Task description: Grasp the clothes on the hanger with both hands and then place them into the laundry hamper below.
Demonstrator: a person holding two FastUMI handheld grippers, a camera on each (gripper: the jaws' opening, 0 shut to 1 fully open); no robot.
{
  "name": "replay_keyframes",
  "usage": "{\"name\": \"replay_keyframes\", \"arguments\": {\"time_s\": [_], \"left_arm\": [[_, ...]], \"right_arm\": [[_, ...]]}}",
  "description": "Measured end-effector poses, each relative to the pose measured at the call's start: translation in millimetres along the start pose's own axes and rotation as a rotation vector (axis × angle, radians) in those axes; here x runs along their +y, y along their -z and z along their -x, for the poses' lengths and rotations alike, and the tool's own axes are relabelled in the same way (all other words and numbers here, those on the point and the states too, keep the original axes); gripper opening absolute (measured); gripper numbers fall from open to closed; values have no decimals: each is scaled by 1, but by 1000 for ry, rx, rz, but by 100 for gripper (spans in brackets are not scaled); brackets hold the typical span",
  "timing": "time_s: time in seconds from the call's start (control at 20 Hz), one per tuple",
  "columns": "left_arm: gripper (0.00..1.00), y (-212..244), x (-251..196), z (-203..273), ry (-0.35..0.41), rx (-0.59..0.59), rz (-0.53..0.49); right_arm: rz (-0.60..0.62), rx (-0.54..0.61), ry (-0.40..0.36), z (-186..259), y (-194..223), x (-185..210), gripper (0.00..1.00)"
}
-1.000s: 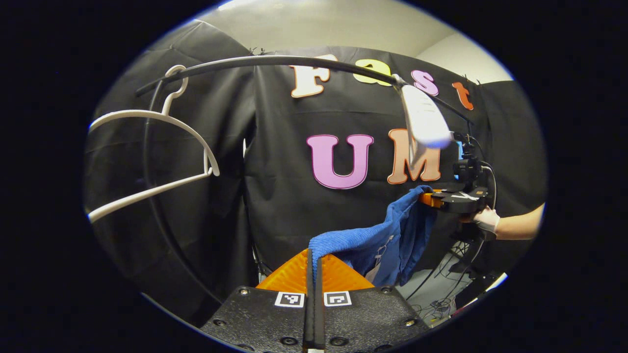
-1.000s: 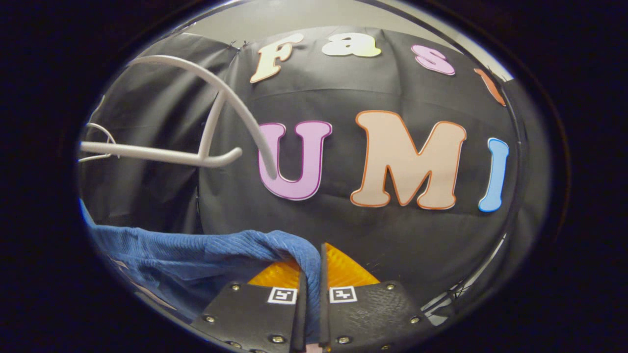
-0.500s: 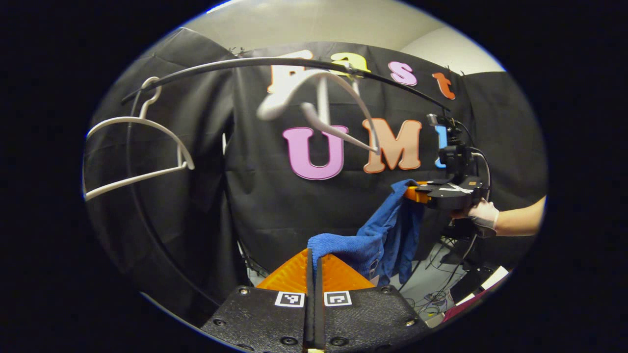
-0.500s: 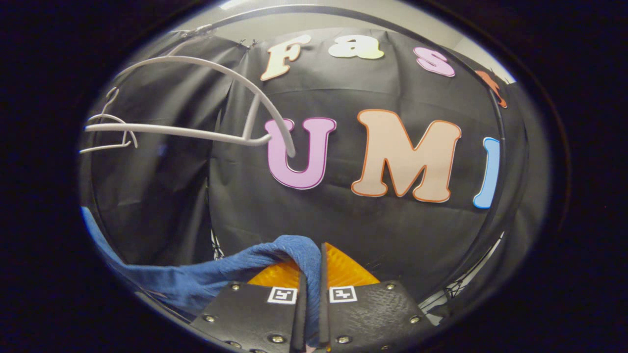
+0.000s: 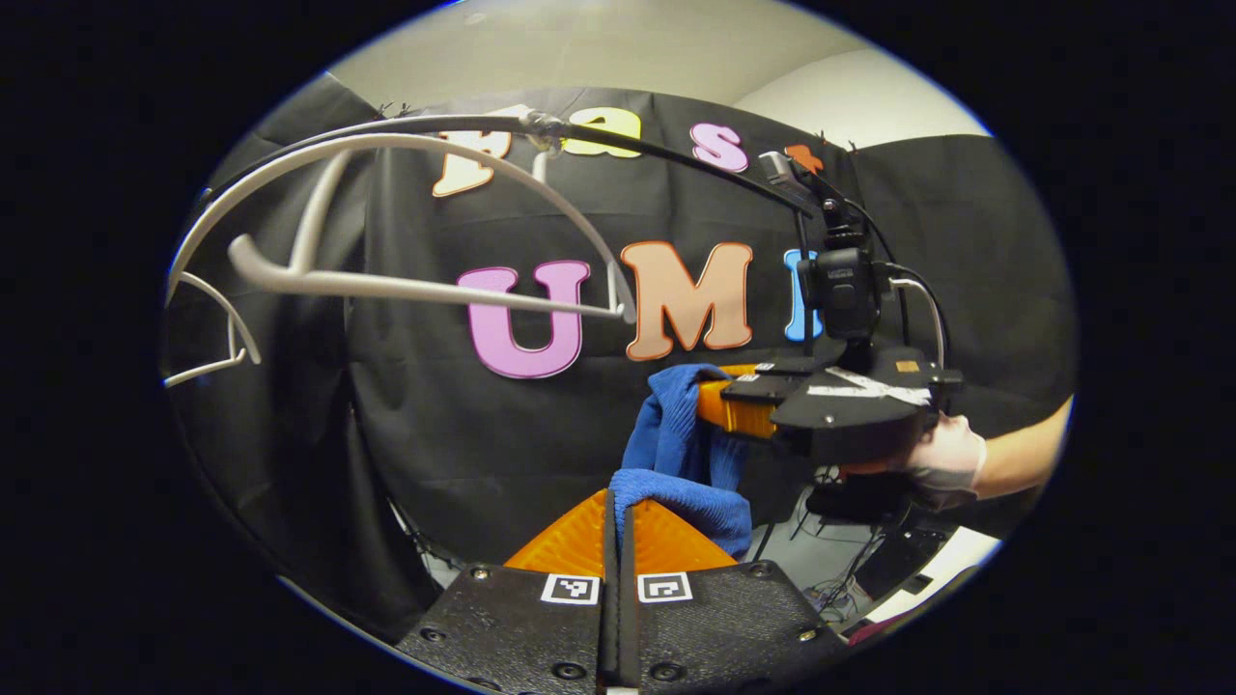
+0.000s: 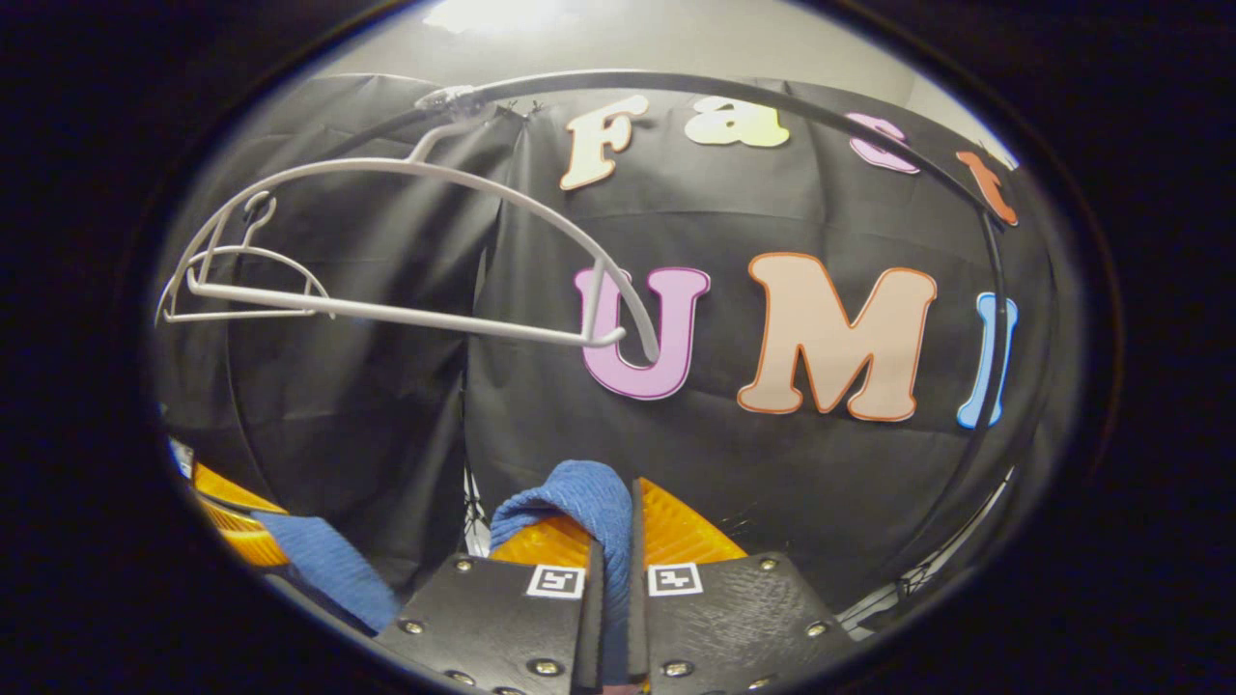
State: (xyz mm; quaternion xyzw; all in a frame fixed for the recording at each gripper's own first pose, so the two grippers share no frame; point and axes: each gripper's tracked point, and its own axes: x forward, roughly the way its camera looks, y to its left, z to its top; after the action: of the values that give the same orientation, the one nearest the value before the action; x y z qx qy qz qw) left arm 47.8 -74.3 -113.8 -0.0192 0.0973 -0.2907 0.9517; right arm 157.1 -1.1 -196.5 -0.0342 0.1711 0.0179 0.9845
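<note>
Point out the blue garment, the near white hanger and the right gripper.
blue garment (image 5: pixel 676 434): left gripper view, bunched fold.
white hanger (image 6: pixel 406 311): right gripper view, bottom bar.
right gripper (image 6: pixel 612 521): right gripper view, between fingertips, on pinched cloth.

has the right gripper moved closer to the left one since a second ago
Yes. In the left gripper view the right gripper now sits larger and nearer the left gripper, and the blue cloth between them has bunched up.

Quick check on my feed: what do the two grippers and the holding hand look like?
Both grippers have black textured bodies, ribbed orange fingers and small square black-and-white markers. The right one carries a black camera with a cable and white tape. The hand wears a white glove.
</note>
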Motion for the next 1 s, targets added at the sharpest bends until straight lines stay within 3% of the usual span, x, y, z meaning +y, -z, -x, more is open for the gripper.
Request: {"name": "replay_keyframes", "arguments": {"time_s": [0.2,0.4,1.0], "left_arm": [[1,-29,-2,-25,6,-71,48],[0,-19,-3,-42,16,-57,46],[2,87,5,-68,10,171,58]], "right_arm": [[-17,-33,-15,4,-18,0,10],[-18,-5,-31,-2,-6,2,10],[-24,250,-43,-8,123,12,11]]}}
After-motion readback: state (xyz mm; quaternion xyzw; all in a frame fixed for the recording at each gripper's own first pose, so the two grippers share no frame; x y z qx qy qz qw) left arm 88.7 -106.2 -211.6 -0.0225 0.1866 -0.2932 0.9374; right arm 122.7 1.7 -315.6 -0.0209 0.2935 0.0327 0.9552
